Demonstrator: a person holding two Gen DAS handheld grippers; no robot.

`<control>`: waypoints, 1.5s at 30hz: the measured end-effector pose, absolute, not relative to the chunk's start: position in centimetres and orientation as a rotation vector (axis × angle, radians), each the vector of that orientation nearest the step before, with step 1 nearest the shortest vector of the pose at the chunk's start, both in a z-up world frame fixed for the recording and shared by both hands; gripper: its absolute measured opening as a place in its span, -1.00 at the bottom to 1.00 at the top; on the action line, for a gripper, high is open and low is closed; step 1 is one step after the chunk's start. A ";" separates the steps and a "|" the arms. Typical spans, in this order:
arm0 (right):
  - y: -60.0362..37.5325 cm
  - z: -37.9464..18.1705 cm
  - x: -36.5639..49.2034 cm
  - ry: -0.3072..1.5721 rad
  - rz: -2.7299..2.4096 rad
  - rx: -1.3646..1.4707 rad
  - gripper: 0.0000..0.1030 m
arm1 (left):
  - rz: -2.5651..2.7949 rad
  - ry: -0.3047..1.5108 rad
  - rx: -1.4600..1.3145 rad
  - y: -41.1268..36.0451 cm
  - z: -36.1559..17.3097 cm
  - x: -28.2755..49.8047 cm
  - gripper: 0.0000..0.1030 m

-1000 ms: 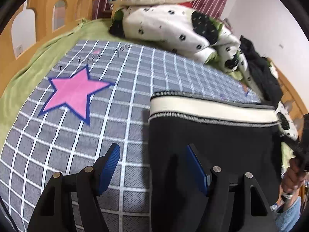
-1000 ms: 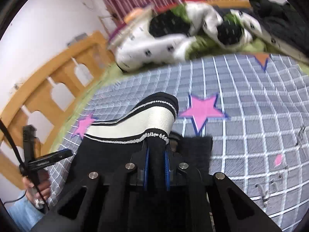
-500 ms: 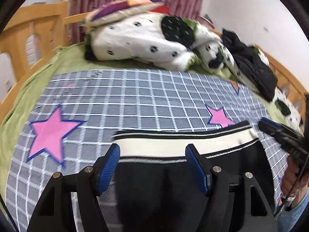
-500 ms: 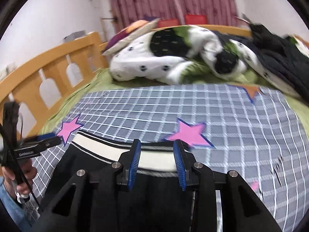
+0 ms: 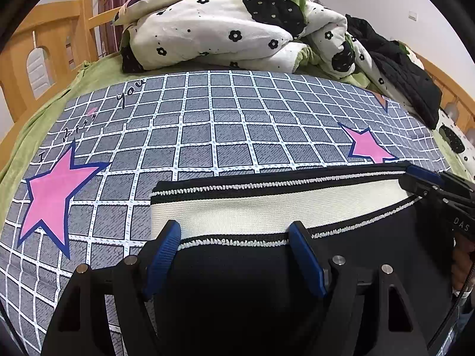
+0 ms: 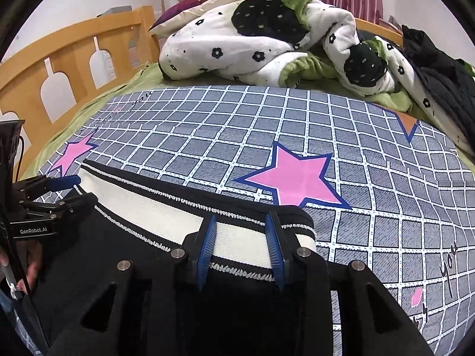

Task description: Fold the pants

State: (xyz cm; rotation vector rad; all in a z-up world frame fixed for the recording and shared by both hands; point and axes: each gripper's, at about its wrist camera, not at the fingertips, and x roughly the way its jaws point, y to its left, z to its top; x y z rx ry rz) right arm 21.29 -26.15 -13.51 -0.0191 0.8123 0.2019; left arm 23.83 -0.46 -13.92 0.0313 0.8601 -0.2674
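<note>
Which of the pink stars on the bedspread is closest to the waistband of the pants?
The smaller pink star on the right of the left wrist view: its lower points meet the waistband, while the bigger star lies clear to the left.

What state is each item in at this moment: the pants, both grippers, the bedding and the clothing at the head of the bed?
Black pants with white waistband: lying flat on the grey checked bedspread, waistband straight.
Left gripper: open over the waistband; jaws have just been opening.
Right gripper: open, has just released the waistband.
White flower-print quilt: bunched up.
Black garment: crumpled.
</note>
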 end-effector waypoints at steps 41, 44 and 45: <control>-28.4 -12.5 8.2 0.842 0.263 0.018 -0.28 | -0.558 0.938 0.293 -1.7 -12.7 7.6 0.70; -28.6 -13.1 4.8 0.872 0.252 0.038 -0.27 | -0.558 0.925 0.386 -0.5 -13.8 3.3 0.70; -28.5 -13.3 4.1 0.873 0.248 0.030 -0.25 | -0.550 0.927 0.407 -0.3 -14.0 2.7 0.69</control>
